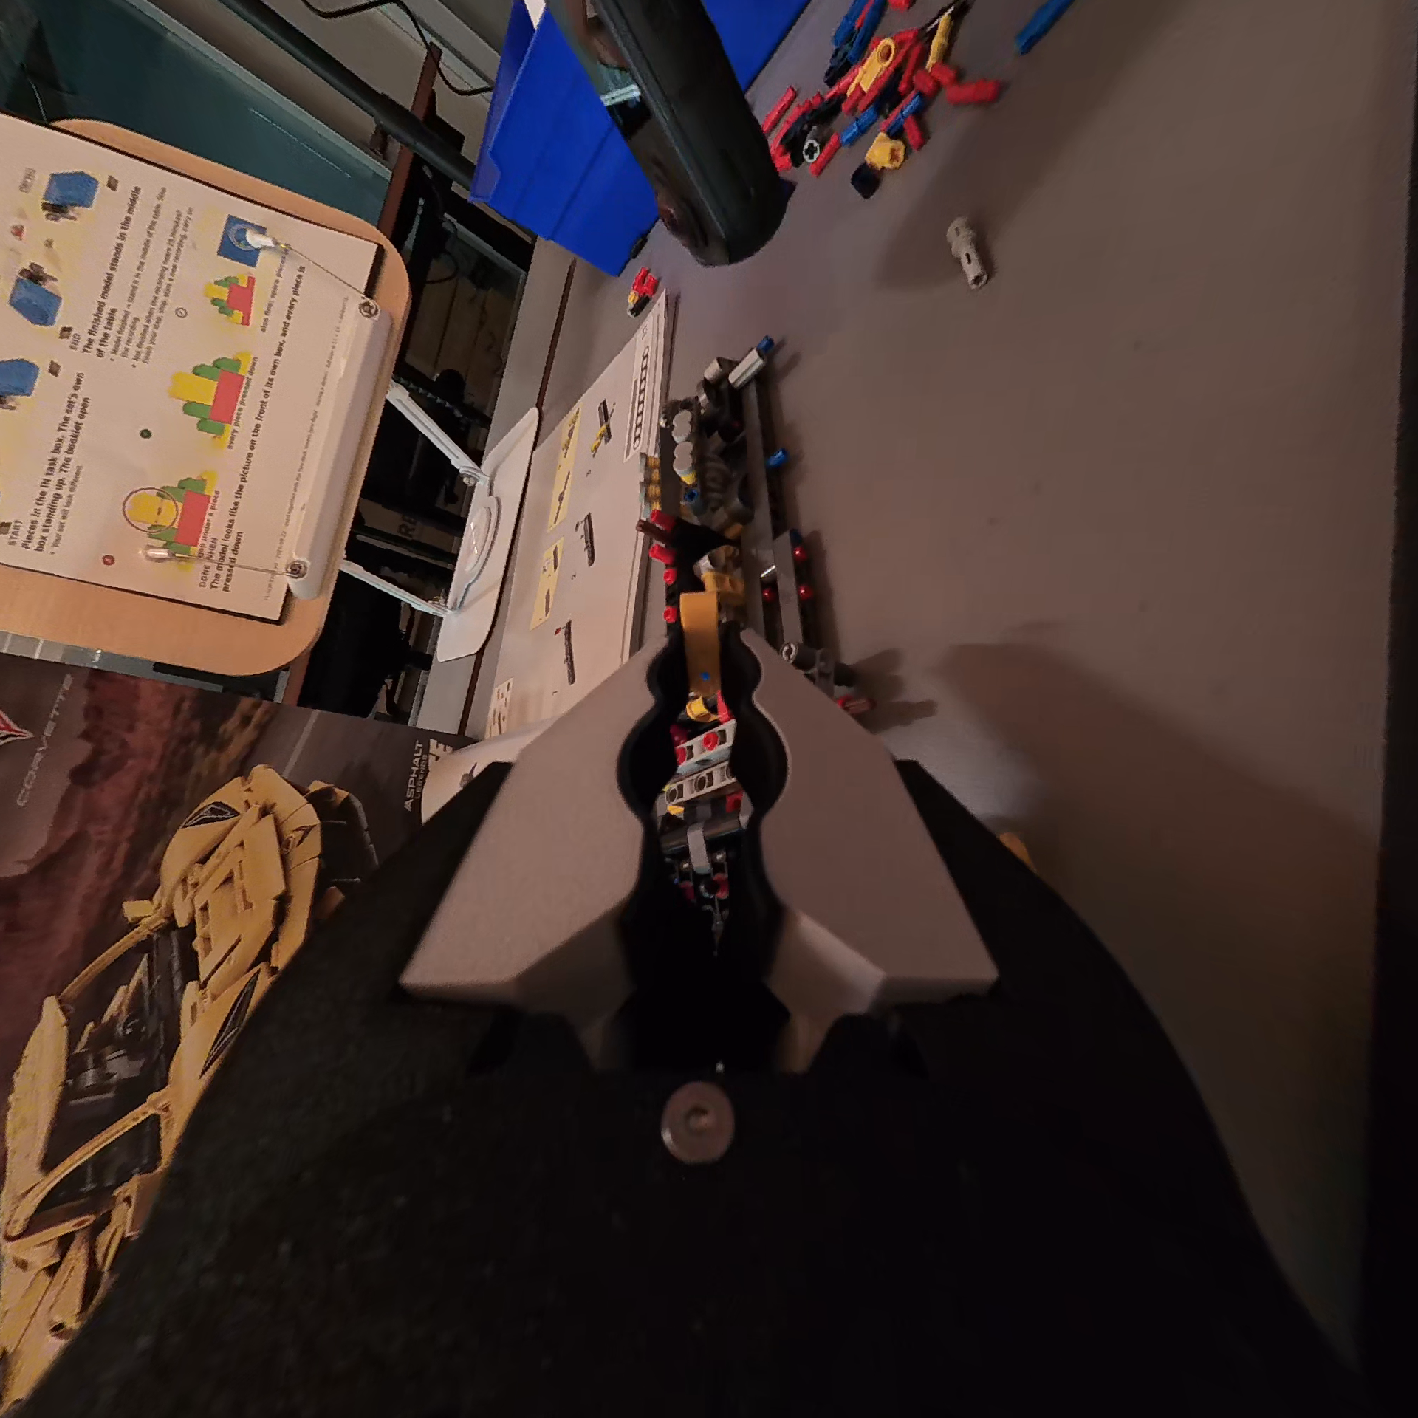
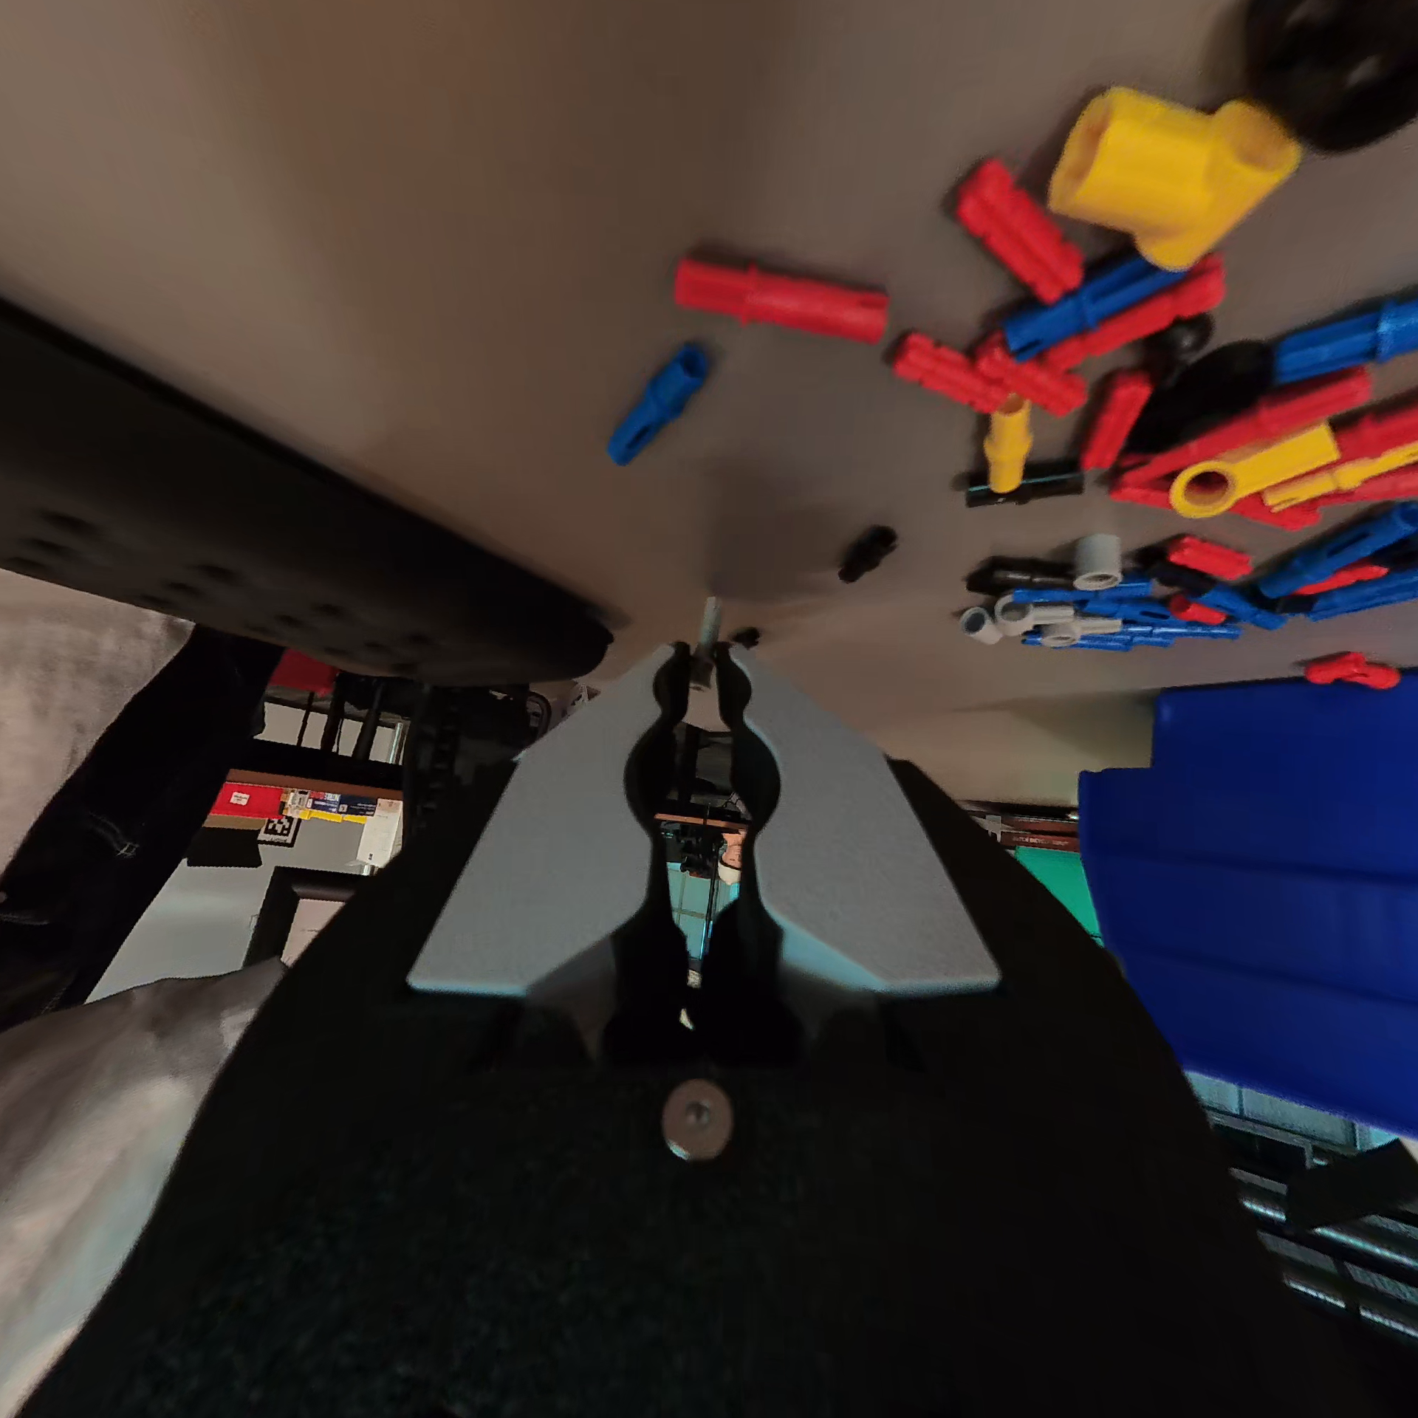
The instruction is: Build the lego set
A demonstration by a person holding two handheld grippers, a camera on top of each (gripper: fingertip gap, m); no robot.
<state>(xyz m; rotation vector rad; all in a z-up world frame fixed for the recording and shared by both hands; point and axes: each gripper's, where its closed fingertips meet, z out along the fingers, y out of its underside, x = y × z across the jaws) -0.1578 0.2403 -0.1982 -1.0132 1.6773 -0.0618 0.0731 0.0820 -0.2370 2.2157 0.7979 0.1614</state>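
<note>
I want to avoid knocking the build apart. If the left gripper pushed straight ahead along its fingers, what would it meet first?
The left gripper is already closed around the half-built lego chassis, near a yellow piece at its tips. Pushing on would likely drive into that model, though depth is hard to judge.

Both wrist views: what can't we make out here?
- Left wrist view: the model's near end is hidden behind the left tongs.
- Right wrist view: the small grey piece in the right tongs is blurred, too small to identify.
- Right wrist view: the blue bin is cut off by the right edge.
</note>
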